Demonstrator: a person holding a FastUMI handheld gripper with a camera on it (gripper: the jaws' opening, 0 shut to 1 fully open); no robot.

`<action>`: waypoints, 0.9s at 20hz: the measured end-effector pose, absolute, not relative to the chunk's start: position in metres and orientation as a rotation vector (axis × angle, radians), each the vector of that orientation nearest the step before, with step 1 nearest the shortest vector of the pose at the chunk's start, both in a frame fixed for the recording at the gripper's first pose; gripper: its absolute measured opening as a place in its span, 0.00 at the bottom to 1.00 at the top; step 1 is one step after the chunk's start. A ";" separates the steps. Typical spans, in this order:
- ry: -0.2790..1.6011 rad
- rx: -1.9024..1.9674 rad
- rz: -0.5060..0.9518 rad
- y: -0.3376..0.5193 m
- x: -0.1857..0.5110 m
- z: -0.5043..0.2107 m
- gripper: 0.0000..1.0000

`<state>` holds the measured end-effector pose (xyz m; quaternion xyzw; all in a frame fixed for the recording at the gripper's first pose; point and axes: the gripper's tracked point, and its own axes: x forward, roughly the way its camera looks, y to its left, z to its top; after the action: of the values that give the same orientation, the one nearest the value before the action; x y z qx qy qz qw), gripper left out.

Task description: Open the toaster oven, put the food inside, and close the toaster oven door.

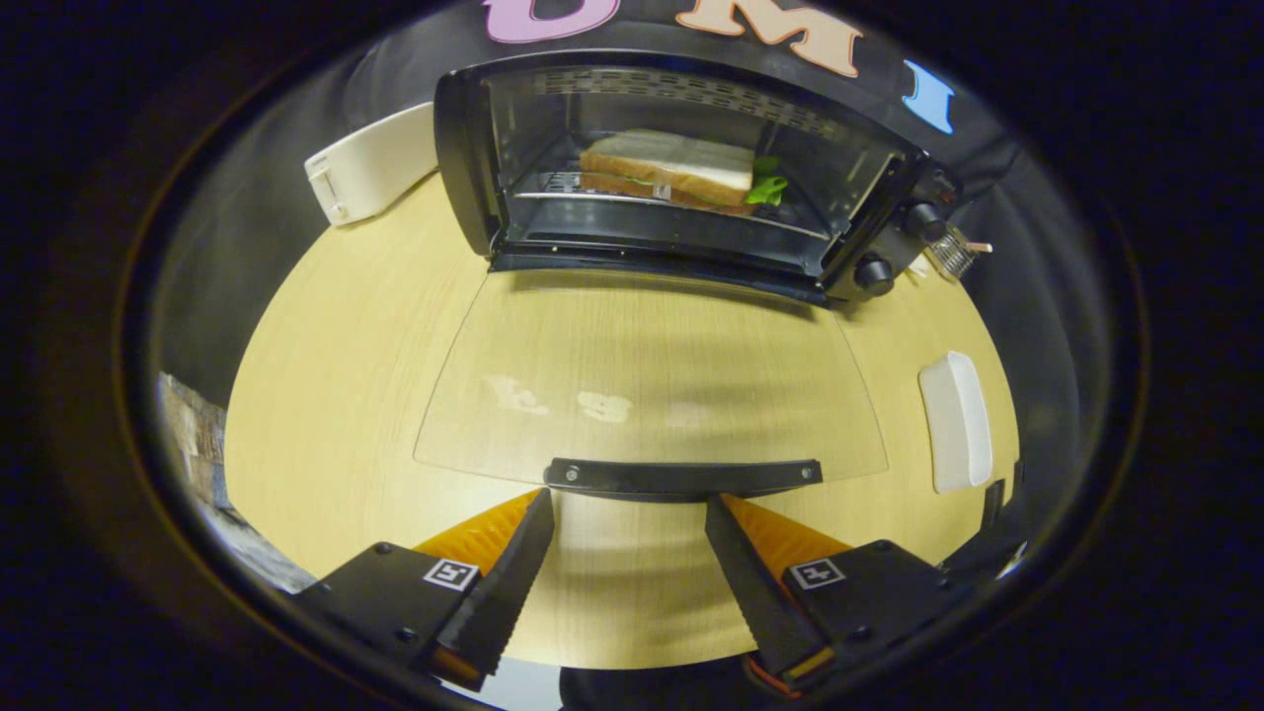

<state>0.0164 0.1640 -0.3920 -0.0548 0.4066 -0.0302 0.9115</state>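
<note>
A black toaster oven [681,168] stands at the far side of the round wooden table [336,375]. Its glass door [652,375] lies flat open toward me, with the dark door handle [683,477] at its near edge. A sandwich [676,170] with white bread and green lettuce rests on the rack inside the oven. My gripper [630,509] is open, its fingertips just short of the handle, one to either side of its middle. Nothing is between the fingers.
A white rectangular plate [956,423] lies on the table to the right of the open door. A white box-like object [370,163] sits left of the oven. The oven's two knobs [874,274] are on its right side.
</note>
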 end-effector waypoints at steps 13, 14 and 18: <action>0.571 -0.096 -0.105 0.164 0.030 -0.300 0.97; 0.554 -0.092 -0.111 0.165 0.034 -0.294 0.97; 0.520 -0.070 -0.132 0.166 0.043 -0.275 0.98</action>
<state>0.0435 0.1662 -0.2755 -0.0344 0.2566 -0.0650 0.9637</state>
